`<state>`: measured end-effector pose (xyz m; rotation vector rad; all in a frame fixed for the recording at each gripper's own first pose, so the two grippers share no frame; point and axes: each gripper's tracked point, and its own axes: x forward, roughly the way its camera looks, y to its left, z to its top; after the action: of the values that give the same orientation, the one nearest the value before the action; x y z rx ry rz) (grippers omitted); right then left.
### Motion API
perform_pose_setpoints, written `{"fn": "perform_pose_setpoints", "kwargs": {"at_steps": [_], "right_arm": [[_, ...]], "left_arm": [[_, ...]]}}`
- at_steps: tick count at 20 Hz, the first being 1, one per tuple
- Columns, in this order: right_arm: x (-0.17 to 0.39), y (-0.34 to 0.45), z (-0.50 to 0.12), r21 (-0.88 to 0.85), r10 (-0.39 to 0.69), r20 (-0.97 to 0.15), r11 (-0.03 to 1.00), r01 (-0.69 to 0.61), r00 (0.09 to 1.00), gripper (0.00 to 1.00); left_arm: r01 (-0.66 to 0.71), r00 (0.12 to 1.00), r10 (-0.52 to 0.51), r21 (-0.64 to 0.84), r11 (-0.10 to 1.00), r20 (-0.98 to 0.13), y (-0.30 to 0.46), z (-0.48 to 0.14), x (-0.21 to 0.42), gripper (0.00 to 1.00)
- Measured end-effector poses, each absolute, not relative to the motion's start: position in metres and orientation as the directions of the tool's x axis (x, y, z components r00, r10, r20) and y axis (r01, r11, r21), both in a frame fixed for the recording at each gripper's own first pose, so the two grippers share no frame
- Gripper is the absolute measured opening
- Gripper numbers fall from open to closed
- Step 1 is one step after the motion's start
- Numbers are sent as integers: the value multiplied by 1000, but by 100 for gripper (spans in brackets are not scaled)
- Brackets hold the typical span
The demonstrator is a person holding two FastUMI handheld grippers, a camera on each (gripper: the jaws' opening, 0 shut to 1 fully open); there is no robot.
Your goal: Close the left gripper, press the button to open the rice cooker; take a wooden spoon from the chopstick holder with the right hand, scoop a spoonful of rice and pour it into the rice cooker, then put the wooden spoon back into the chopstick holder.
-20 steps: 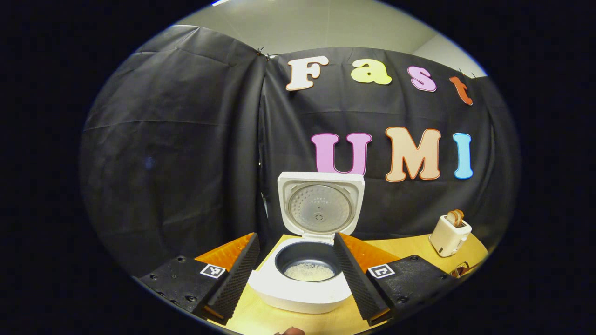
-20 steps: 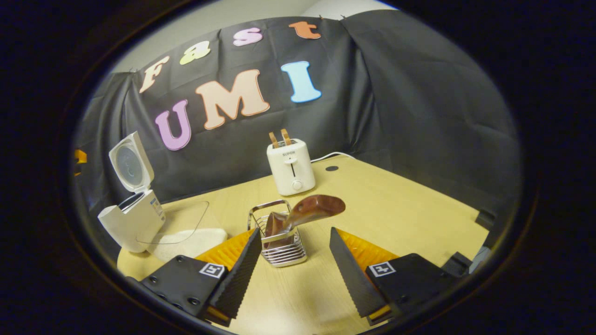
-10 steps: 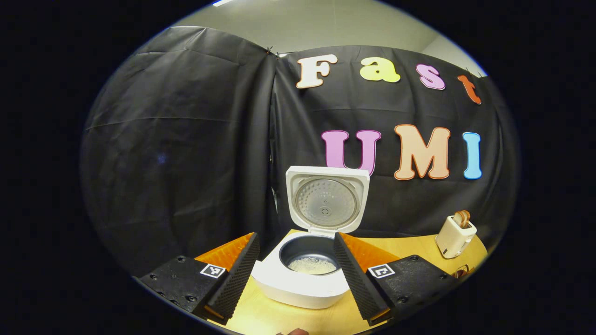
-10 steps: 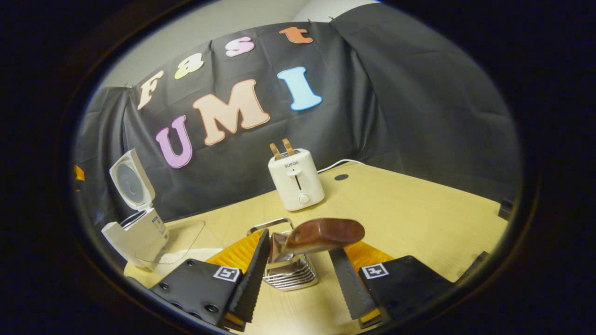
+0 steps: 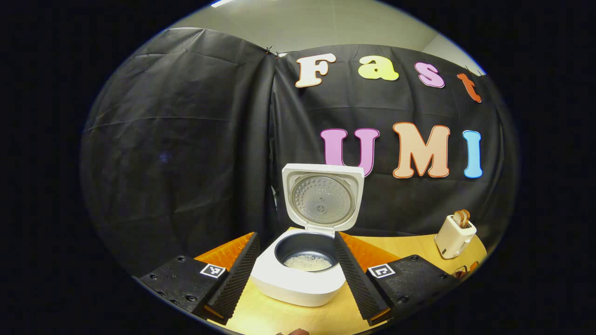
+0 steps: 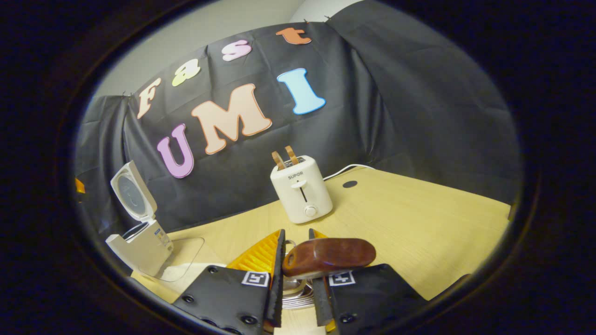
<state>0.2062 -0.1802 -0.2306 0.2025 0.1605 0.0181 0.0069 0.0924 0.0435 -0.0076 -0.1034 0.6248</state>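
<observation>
Standing in the chopstick holder, the wooden spoon shows a glossy reddish-brown handle end, its lower part hidden. The right gripper has its jaws narrowed around the spoon; contact on both sides I cannot tell. Left of the holder sits the rice cooker, lid up; behind the holder, a toaster; bare table lies to the holder's right. The left gripper stands wide before the cooker.

White rice cooker, reddish-brown wooden spoon, seemingly cream toaster.
</observation>
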Motion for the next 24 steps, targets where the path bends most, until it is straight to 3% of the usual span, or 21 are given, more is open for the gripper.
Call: {"fn": "perform_pose_setpoints", "kwargs": {"at_steps": [4, 10, 11, 24], "right_arm": [[221, -174, -224, 216, 68, -180, 976, -28, 981, 22], [230, -160, -217, 151, 119, -244, 985, -83, 962, 24], [230, -159, -211, 133, 123, -244, 987, -93, 962, 18], [206, -130, -133, 72, 86, -210, 995, -73, 974, 19]], "left_arm": [[-590, 799, 592, -57, 806, 102, 90, 44, 3, 93], [-596, 797, 600, -70, 800, 71, 86, 26, -6, 94], [-591, 801, 595, -77, 803, 64, 84, 22, -7, 95], [-452, 890, 453, -33, 892, 47, 85, 6, 14, 95]]}}
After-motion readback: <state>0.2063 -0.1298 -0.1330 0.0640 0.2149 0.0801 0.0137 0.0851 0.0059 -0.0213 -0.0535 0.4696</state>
